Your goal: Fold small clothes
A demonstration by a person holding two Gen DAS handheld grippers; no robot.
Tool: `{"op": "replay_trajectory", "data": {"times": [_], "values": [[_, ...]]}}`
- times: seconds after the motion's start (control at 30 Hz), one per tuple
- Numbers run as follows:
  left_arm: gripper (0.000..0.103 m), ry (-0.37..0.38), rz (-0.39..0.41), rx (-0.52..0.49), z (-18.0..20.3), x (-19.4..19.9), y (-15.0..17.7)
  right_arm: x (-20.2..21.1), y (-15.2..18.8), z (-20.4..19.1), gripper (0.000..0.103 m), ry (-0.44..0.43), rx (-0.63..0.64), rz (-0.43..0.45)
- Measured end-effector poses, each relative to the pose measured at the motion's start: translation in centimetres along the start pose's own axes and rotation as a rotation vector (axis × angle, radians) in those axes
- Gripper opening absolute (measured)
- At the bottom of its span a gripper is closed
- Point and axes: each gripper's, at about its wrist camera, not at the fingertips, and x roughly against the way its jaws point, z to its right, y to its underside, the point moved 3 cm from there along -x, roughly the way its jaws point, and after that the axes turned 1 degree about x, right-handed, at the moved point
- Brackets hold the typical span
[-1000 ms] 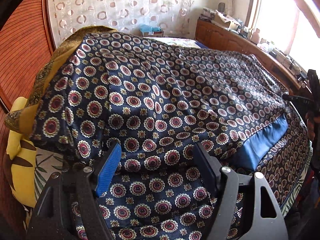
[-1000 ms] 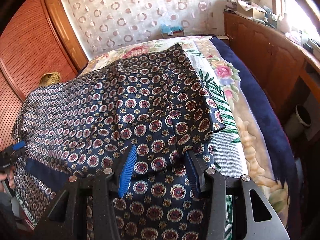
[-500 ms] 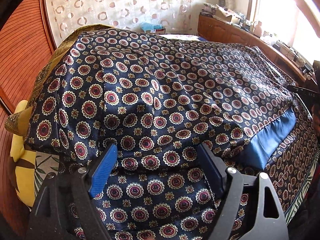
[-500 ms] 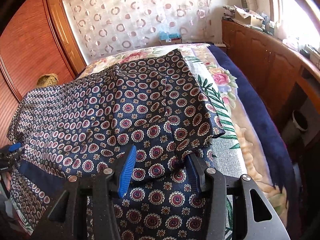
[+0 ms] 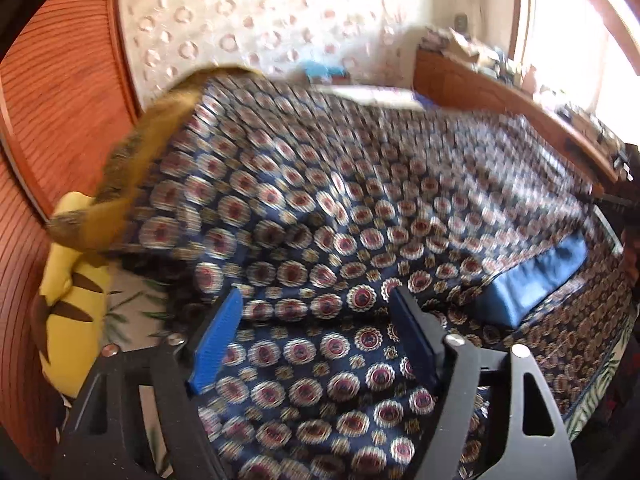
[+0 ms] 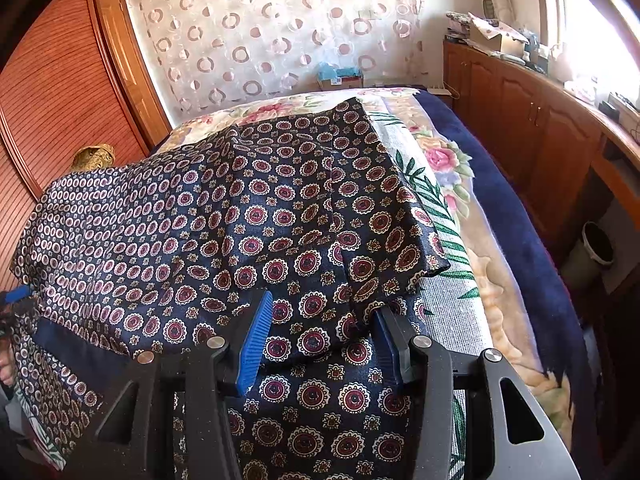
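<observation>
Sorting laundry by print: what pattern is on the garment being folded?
Navy garment with red-and-cream round medallions, sharpest in the right wrist view.

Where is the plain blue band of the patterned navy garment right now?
In the left wrist view the plain blue band lies at right, along the folded edge of the patterned navy garment, just right of the left gripper.

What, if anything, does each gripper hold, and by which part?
Cannot be told. The near folded edge of the patterned cloth lies within the left gripper, whose jaws have just been closing, and the right gripper; no pinch shows.
</observation>
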Motion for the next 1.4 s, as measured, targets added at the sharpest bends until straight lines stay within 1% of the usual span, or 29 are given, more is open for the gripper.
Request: {"op": "replay_trajectory", "data": {"times": [0.07,0.13,0.23,0.33,0.37,0.47,0.57,0.6,0.63,0.67,0.7,0.77,0.83,0.9,0.93,0.97,1.0,1.03,1.07,1.1,1.13,1.2,1.4], "values": [[0.07,-0.001,0.046,0.03,-0.7,1.7,-0.3,0.0,0.1,-0.3,0.05,0.01,0.007,-0.001],[0.058,-0.02,0.086,0.039,-1.5,3.0,-0.7,0.0,0.1,-0.4,0.05,0.02,0.014,-0.003],[0.047,-0.085,0.128,0.034,-2.6,3.9,-1.4,-0.1,0.1,-0.7,0.05,0.032,0.023,-0.006],[0.045,-0.102,0.131,0.063,-3.9,3.6,-2.1,-0.2,0.1,-0.9,0.05,0.038,0.028,-0.007],[0.045,-0.107,0.129,0.061,-4.1,3.3,-2.3,-0.2,0.1,-1.0,0.05,0.038,0.028,-0.007],[0.045,-0.156,0.108,0.047,-4.8,2.1,-2.5,-0.2,0.1,-1.0,0.05,0.038,0.029,-0.007],[0.045,-0.169,0.082,0.021,-5.0,0.8,-2.8,-0.2,0.1,-1.0,0.05,0.04,0.031,-0.007],[0.038,-0.172,0.065,0.014,-5.0,0.1,-2.8,-0.2,0.1,-0.9,0.05,0.04,0.031,-0.007],[0.026,-0.173,0.052,0.012,-5.1,-0.3,-2.8,-0.2,0.1,-0.9,0.05,0.04,0.031,-0.007],[0.019,-0.173,0.042,0.01,-5.3,-0.6,-2.7,-0.2,0.1,-0.9,0.05,0.041,0.031,-0.007],[0.006,-0.168,0.037,0.004,-5.3,-0.8,-2.7,-0.2,0.1,-0.9,0.05,0.041,0.032,-0.006],[0.003,-0.161,0.053,0.0,-5.3,-0.6,-2.7,-0.2,0.2,-1.0,0.05,0.045,0.035,-0.006],[0.003,-0.138,0.096,0.015,-5.0,0.9,-2.8,-0.2,0.2,-1.1,0.05,0.052,0.039,-0.005],[0.003,-0.092,0.14,0.031,-4.6,2.7,-3.1,-0.1,0.1,-1.1,0.05,0.051,0.039,-0.006],[0.003,-0.063,0.156,0.039,-4.4,3.5,-3.2,-0.2,0.0,-1.0,0.048,0.048,0.038,-0.008],[0.003,-0.039,0.165,0.047,-4.2,4.1,-3.4,-0.2,-0.2,-1.1,0.028,0.043,0.038,-0.007],[0.003,-0.021,0.172,0.057,-4.1,4.5,-3.4,-0.2,-0.3,-1.1,0.023,0.031,0.038,-0.006],[0.003,-0.001,0.177,0.071,-4.0,4.9,-3.5,-0.1,-0.4,-1.2,0.022,0.012,0.042,0.003],[0.003,0.023,0.182,0.091,-4.1,5.2,-3.6,0.1,-0.5,-1.3,0.01,0.002,0.046,0.014],[0.003,0.041,0.182,0.103,-4.2,5.3,-3.7,0.3,-0.6,-1.4,0.006,-0.004,0.053,0.02],[0.003,0.061,0.187,0.117,-4.2,5.6,-3.7,0.7,-0.6,-1.5,0.006,-0.016,0.06,0.031],[0.003,0.077,0.194,0.133,-4.1,6.1,-3.7,2.1,-0.8,-1.7,0.005,-0.035,0.062,0.065],[0.003,0.085,0.205,0.155,-4.6,7.3,-2.5,8.1,0.7,-1.2,0.004,-0.089,0.059,0.157]]}}
